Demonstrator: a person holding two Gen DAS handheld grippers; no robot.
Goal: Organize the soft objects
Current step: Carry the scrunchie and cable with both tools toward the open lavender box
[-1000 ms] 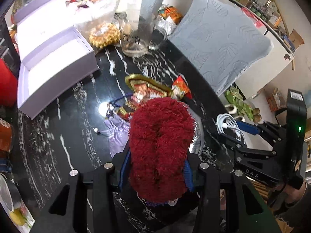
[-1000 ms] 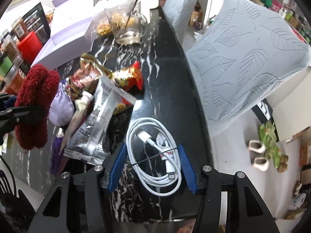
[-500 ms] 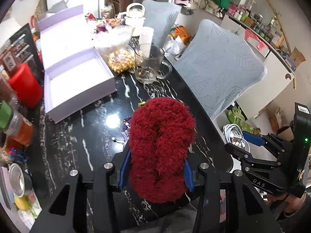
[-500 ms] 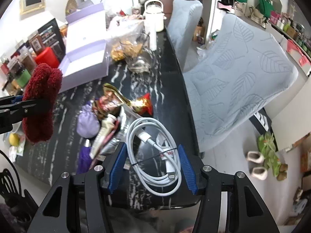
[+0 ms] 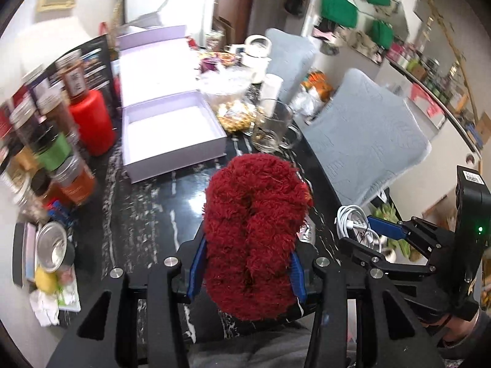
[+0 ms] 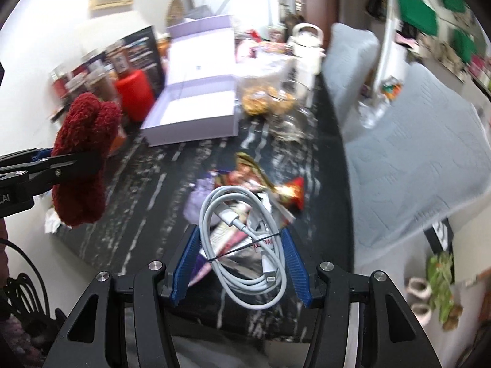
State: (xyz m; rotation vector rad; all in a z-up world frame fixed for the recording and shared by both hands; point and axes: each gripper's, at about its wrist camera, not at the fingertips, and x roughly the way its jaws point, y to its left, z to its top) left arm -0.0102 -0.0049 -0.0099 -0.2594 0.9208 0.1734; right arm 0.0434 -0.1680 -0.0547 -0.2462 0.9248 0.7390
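2 loads aloft; lilac box (image 5: pixel 172 141) rim unobstructed.

Open box (image 5: pixel 172 135) lies left of glass mug (image 5: pixel 273 125) on table (image 5: pixel 147 208).

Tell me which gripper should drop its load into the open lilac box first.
Left, probably: the left gripper holds the red fuzzy cloth, with the lilac box just ahead. The right gripper holds a white cable, farther off.

Bare tabletop (image 5: pixel 147 214) btwn box (image 5: pixel 172 135) & jars (image 5: pixel 73 181)
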